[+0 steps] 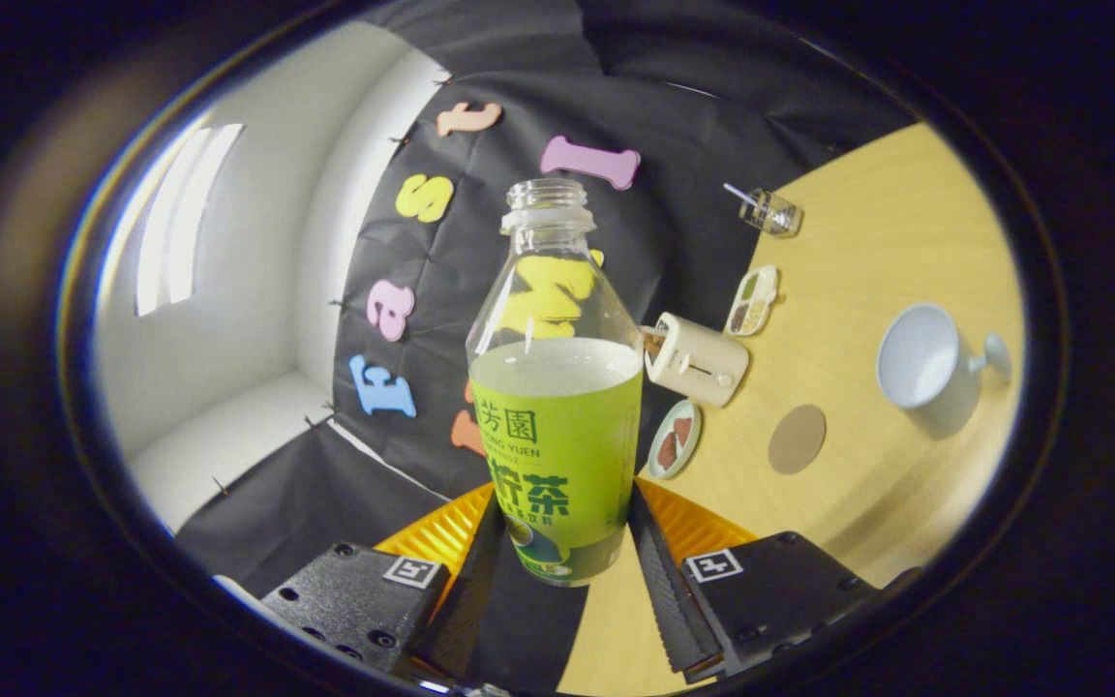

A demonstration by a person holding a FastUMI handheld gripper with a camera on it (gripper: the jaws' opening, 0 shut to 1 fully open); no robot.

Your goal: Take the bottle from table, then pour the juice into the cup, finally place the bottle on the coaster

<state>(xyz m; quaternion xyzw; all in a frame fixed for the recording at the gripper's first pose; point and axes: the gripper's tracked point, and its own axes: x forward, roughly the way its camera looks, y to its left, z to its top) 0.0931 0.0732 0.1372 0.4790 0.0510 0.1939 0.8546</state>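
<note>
we see the gripper point(557, 542) clamped on the bottle point(556, 387), one finger pressing each side of its lower body, so the bottle sits squarely between the fingers. the whole scene leans, and the bottle is lifted clear of the table point(896, 232); its base hangs with the booth wall and the table edge behind it. the bottle has no cap on its clear neck, and pale juice fills it up to just above the green label point(557, 455), with the shoulder and neck above that empty.

to the right of the bottle the wooden table spreads out. the white cup point(925, 363) stands far right, well apart from the bottle, its mouth facing us and its handle on its right side; we cannot tell whether anything is in it. between the cup and the bottle lies the round brownish coaster point(797, 439), flat on the wood with nothing on it.

just beside the bottle's right shoulder is a cream toaster point(696, 360), with a small oval dish point(675, 439) near it and a divided tray point(752, 300) farther along. beyond those, a clear glass with a straw point(768, 210) stands near the wall.
</note>
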